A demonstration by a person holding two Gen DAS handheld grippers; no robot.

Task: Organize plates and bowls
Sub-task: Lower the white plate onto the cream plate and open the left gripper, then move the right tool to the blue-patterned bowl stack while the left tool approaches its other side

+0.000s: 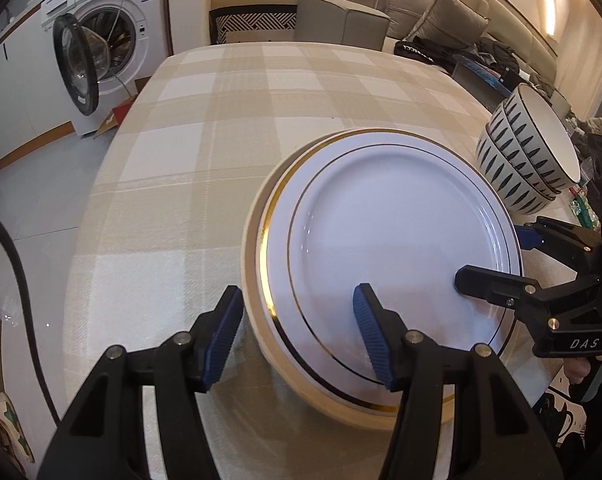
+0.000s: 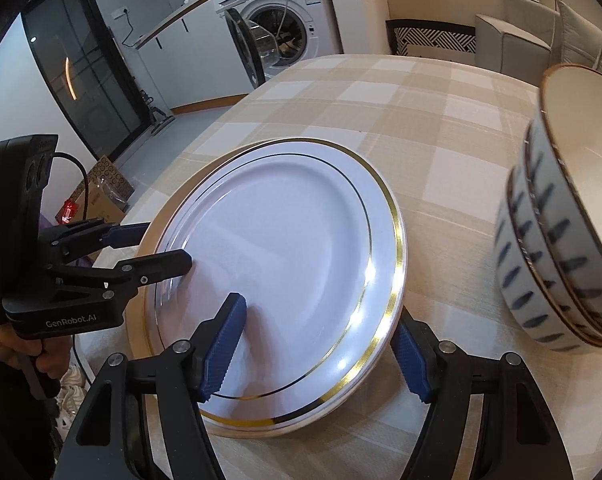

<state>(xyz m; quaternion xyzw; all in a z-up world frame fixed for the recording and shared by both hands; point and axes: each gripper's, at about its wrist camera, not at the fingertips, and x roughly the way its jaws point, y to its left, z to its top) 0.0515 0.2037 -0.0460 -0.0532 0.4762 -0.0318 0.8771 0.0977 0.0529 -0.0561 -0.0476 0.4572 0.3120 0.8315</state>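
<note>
A stack of white gold-rimmed plates point(image 1: 389, 240) on a cream bottom plate sits on the checked tablecloth point(image 1: 205, 152). My left gripper point(image 1: 297, 334) clamps the stack's near-left rim, with one pad on top of the plate and the other outside the edge. My right gripper point(image 1: 497, 258) grips the opposite rim the same way. In the right wrist view the plates point(image 2: 293, 248) lie between my right gripper point(image 2: 319, 352) and left gripper point(image 2: 153, 248). Three nested blue-leaf bowls point(image 2: 561, 240) stand just right of the plates, blurred.
The bowl stack point(image 1: 529, 152) stands near the table's right edge. A washing machine point(image 1: 101, 48) with its door open stands beyond the table's far left corner. A chair point(image 1: 257, 24) and a sofa point(image 1: 441, 16) are behind the table. Boxes point(image 2: 105, 188) lie on the floor.
</note>
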